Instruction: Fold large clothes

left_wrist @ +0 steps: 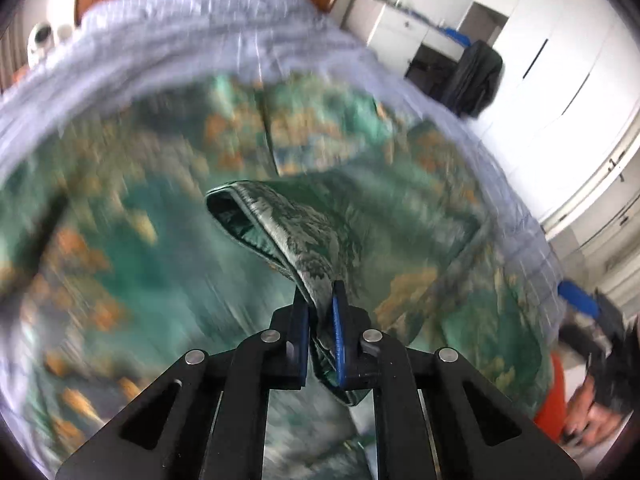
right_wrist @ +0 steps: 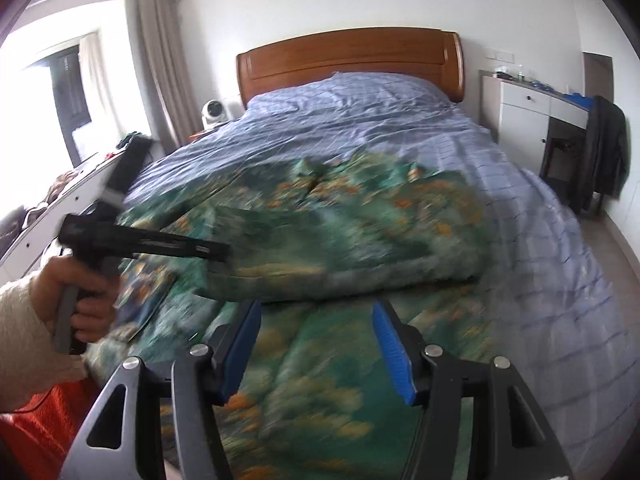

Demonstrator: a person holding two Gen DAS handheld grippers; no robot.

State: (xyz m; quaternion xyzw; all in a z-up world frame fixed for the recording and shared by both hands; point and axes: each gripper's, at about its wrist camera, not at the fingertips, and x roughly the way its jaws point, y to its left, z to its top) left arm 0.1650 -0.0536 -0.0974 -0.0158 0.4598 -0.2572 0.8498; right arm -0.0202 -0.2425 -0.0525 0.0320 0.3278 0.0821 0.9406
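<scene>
A large green garment (right_wrist: 344,216) printed with orange and pale leafy patches lies spread over the blue checked bedspread (right_wrist: 360,120), on the foot half of the bed, well short of the curved brown wooden headboard (right_wrist: 348,56). Part of it is doubled over into a thick fold across the bed. The left gripper (left_wrist: 320,300), black with blue pads, is clamped on a hemmed edge of the garment, and a loop of that cloth stands up from its jaws toward the headboard. The left hand (right_wrist: 80,300), in a cream knitted sleeve (right_wrist: 20,340), grasps its grey handle at the bed's left side. The right gripper (right_wrist: 316,340) hangs over the near end of the garment, jaws apart with nothing between the pads.
</scene>
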